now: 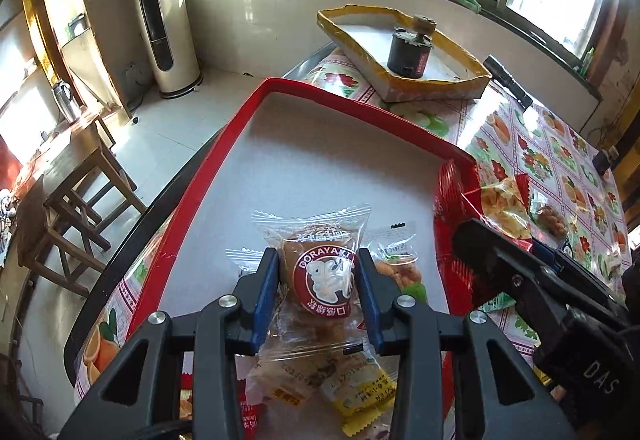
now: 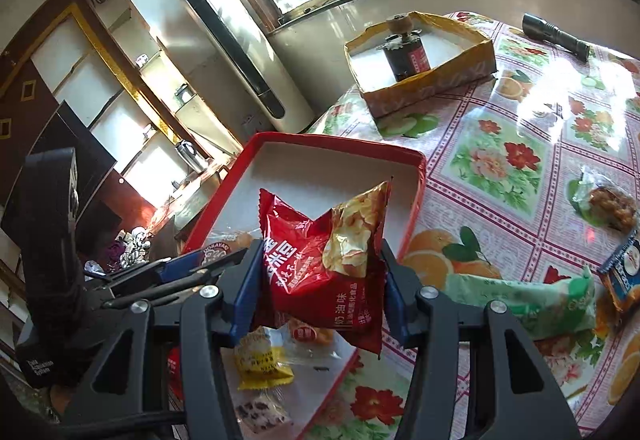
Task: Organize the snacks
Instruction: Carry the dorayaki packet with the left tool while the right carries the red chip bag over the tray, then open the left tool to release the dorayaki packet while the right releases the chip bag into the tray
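My left gripper (image 1: 318,282) is shut on a clear-wrapped dorayaki cake (image 1: 322,272) above the near end of the red-rimmed tray (image 1: 236,131). Several wrapped snacks, one of them a yellow packet (image 1: 360,396), lie in the tray under it. My right gripper (image 2: 320,280) is shut on a red bag of chips (image 2: 328,260) and holds it over the same tray (image 2: 418,175), where a yellow packet (image 2: 262,362) lies below. In the left wrist view the right gripper (image 1: 500,264) comes in from the right with the red bag (image 1: 456,224).
A yellow-edged cardboard box (image 2: 424,87) with a dark can (image 2: 406,57) stands at the far side of the flowered tablecloth (image 2: 520,159). A black flashlight (image 2: 556,35), a green packet (image 2: 532,300), a nut packet (image 2: 608,205) and a blue-and-orange packet (image 2: 624,272) lie right of the tray.
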Demonstrator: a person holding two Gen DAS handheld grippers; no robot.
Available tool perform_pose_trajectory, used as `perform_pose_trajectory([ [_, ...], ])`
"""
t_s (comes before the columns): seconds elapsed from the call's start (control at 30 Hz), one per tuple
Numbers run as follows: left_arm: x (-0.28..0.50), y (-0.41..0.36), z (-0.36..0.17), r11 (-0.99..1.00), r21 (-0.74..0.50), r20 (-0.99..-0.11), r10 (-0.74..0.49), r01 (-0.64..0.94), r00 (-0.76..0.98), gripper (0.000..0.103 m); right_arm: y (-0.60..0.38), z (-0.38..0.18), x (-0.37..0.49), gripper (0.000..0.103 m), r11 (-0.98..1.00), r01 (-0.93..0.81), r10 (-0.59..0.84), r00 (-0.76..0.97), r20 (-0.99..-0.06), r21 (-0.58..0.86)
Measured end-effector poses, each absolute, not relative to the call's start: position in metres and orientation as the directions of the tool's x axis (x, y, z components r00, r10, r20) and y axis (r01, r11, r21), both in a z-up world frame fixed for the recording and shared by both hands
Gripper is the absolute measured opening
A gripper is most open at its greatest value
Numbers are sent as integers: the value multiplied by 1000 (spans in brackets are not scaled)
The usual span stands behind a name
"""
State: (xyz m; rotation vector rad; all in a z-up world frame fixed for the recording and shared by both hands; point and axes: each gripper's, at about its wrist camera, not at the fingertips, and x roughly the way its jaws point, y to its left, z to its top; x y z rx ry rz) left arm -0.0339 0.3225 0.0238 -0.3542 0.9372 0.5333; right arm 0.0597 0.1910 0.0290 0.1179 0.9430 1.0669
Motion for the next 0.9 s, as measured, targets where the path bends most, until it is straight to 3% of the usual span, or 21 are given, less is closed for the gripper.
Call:
perform_pose_trajectory([
  [0.43,-27,333,16,802,-33,-841,300,-596,450,38,242,4,78,56,499,-699,767,80,-637,513],
  [0.6,-27,331,16,801,-15,-839,315,-599,443,40,242,2,81,62,511,-697,757,88,-648,502],
  [0.8,-29,330,16,800,-6,-840,322,-600,437,47,238,5,83,68,512,-696,764,100,-637,504],
  [0.9,-34,331,22,792,-7,-831,335,-611,444,56,235,7,83,71,509,-692,770,99,-631,512],
])
